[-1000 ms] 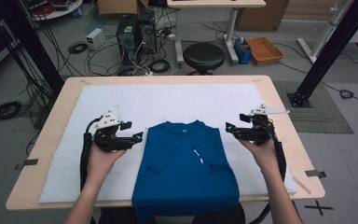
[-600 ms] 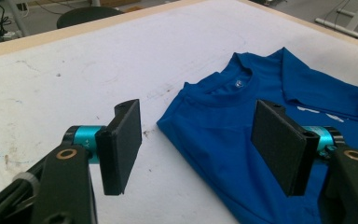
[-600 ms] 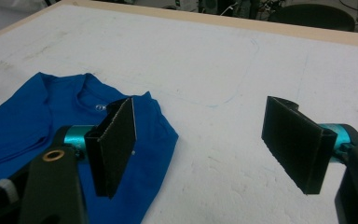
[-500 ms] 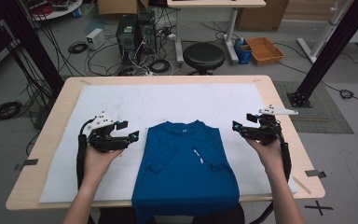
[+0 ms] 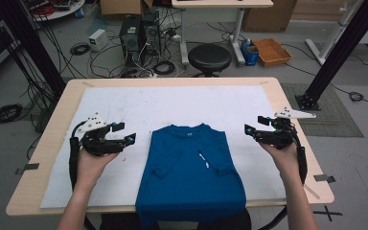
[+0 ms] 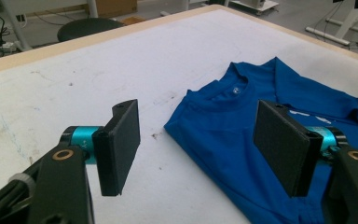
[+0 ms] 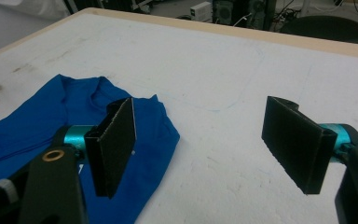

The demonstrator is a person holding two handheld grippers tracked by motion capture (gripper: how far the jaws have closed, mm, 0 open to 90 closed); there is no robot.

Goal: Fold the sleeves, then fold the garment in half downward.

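Note:
A blue T-shirt lies flat on the white mat with both sleeves folded inward, its collar toward the far side and its hem hanging over the near table edge. My left gripper is held just left of the shirt, open and holding nothing. My right gripper hovers to the shirt's right, also open and holding nothing. In the left gripper view the shirt and its collar lie ahead between the spread jaws of the gripper. The right gripper view has the shirt's shoulder behind the left jaw of the gripper.
A white mat covers most of the wooden table. Beyond the far edge stand a black stool, computer towers with cables, and an orange box. A black frame post rises at the right.
Both grippers have moved outward, away from the shirt's sides. The shirt has stayed where it was.

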